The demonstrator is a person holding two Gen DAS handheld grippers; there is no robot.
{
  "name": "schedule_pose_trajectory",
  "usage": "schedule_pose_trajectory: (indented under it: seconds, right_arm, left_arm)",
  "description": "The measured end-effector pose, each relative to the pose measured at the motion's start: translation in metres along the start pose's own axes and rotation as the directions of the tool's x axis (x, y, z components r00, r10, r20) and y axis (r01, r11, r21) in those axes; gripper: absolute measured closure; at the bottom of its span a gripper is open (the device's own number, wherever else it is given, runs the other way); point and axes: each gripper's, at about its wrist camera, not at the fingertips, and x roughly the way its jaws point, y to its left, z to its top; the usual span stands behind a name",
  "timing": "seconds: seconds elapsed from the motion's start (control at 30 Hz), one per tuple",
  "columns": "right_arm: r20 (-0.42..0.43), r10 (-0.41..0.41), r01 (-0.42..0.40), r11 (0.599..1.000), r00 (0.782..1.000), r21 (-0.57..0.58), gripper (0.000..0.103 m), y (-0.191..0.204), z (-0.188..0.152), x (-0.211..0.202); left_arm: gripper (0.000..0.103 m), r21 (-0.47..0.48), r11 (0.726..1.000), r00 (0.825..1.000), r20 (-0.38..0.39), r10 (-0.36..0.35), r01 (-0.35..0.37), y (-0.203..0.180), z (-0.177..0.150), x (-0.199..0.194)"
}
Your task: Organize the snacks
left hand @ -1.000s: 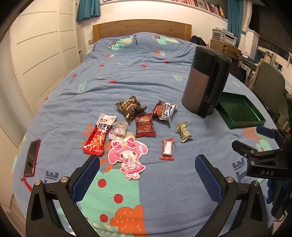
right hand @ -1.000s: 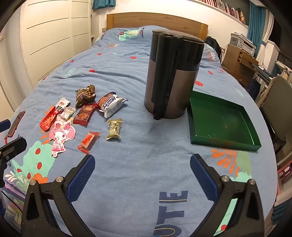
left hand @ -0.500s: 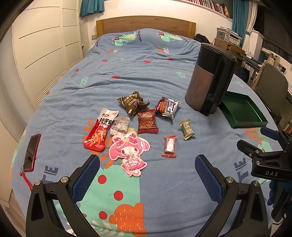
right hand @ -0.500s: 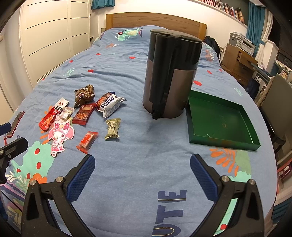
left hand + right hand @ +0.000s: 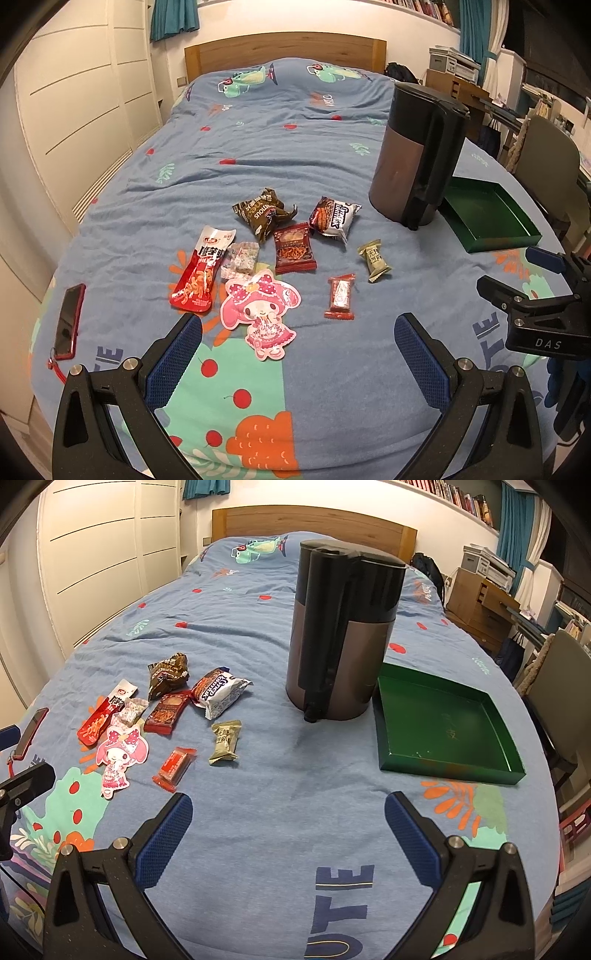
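Hovering wide left claw [image 5: 297, 352], wide right claw [image 5: 288, 823], crinkled foil snacks [image 5: 294, 249], shallow green tray [image 5: 443, 731]

Two black handheld grippers, blue-padded fingers on each.
The left gripper [image 5: 298, 347] shows black angular arms, textured blue pads [image 5: 173, 357] and silver screws at the joints; the right gripper [image 5: 289, 825] is built the same, and from the left view its black body reads "DAS" in pale letters.

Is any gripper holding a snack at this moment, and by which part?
Nothing is held. The left gripper and the right gripper both hover over the bed with jaws wide open and empty.
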Motion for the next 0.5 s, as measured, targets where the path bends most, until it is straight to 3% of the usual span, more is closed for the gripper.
schedule_pose_trajectory:
  seconds: [0.5]
  right_arm:
    - [0.0, -0.006, 0.006, 1.0, 1.0, 0.003, 0.0, -0.0015, 0.0009, -0.0025]
  left_arm:
    - [0.001, 0.014, 1.0, 1.0, 0.008, 0.005, -0.005, -0.0062, 0.0031, -0.0035]
